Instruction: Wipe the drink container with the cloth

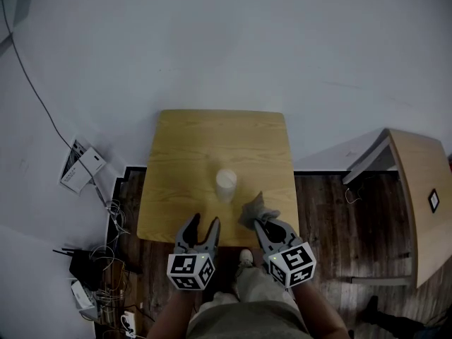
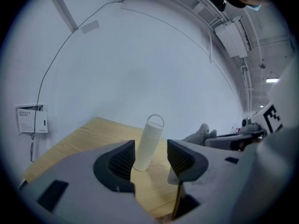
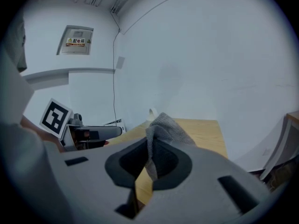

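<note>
My left gripper (image 2: pixel 151 160) hangs over the near edge of the pale wooden surface (image 1: pixel 212 136) with its jaws partly apart and nothing between the pads. The tall, off-white cylindrical drink container (image 2: pixel 148 143) with its thin loop handle shows in the gap, but it stands further in, apart from the gripper. I judge the jaws are set to about its width so they can close round the body and steady it.

My right gripper (image 3: pixel 149 164) is closed on a grey knitted cloth (image 3: pixel 163 129). It pinches one fold, so the rest stands up and spills forward past the jaws. That loose bunch is what I would lay against the container's wall, which is why the grip sits low on the fabric.

In the head view the container (image 1: pixel 225 184) stands upright near the middle of the surface, slightly toward me. The cloth (image 1: pixel 258 209) is just to its right and nearer, not touching it. Both grippers (image 1: pixel 205 224) (image 1: pixel 267 228) flank it from my side, so wiping has not begun.
</note>
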Available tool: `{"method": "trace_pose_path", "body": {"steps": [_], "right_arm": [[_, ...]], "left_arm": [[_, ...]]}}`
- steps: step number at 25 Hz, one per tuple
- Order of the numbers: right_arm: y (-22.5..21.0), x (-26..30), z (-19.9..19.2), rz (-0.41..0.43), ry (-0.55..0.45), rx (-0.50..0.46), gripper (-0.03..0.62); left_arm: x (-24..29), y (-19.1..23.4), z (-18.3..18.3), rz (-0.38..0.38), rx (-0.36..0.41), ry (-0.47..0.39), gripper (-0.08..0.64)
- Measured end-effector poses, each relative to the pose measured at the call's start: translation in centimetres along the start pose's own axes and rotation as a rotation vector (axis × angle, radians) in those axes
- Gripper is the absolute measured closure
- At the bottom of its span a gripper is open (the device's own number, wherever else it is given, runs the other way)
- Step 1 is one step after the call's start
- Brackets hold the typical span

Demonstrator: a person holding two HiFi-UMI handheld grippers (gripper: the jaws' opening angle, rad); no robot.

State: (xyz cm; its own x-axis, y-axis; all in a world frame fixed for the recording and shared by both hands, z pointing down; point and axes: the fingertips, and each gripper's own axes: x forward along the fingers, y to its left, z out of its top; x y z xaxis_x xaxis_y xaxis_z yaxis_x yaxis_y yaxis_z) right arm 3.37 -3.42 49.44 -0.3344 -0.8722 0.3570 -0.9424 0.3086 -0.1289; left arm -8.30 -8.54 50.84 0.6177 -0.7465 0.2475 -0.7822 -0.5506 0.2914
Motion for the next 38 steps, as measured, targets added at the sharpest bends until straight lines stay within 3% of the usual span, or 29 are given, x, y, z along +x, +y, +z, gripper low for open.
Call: {"method": "trace_pose_path", "body": {"steps": [8,15,27,38], "right_arm": [[2.9,-4.3,-0.7,-0.033,-0.036,0.043,0.584],[5.0,-7.5,-1.7,-0.043,-0.049,0.065,0.583],[8.0,-11.8,-3.7,-0.05,-0.081,0.122,0.584],[9.0,-14.6,-3.7,-0.065,-0.117,0.134,0.584]], "left_arm": [[-5.5,-0.5,-1.0,0.045,0.007,0.007,0.48],[-9.6,-0.6,-1.9,0.087,0.004,0.03,0.532],[-16.0,-1.3,-3.1,0.102,0.028,0.058,0.549],[-18.4,-2.5,-3.4,0.079,0.014,0.075,0.551]]}}
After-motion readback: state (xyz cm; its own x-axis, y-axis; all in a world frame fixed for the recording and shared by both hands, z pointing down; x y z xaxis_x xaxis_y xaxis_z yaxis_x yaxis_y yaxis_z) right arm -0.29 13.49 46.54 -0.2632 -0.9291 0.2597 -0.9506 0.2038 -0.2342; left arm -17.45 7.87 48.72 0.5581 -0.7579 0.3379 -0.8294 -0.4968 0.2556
